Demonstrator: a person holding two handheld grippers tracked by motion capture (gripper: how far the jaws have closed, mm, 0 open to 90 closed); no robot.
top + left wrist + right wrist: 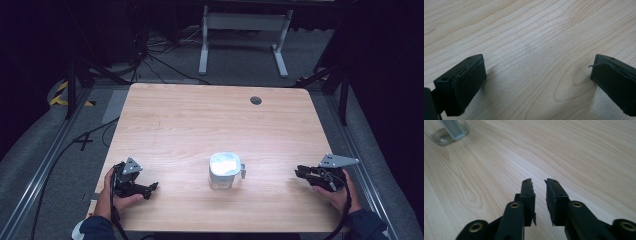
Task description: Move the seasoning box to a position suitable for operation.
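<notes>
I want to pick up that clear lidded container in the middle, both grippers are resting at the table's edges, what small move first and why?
Probably open the right gripper wider, then ease it toward the container. Its jaws stand nearly closed with a narrow gap, too tight for the container, which sits untouched between both hands. The left gripper is already wide open over bare table.

A dim lab: a bare wooden table [190, 125] framed by metal rails [40, 170], with floor cables [160, 65].

overhead view; gripper views skim table [200, 120]
</notes>
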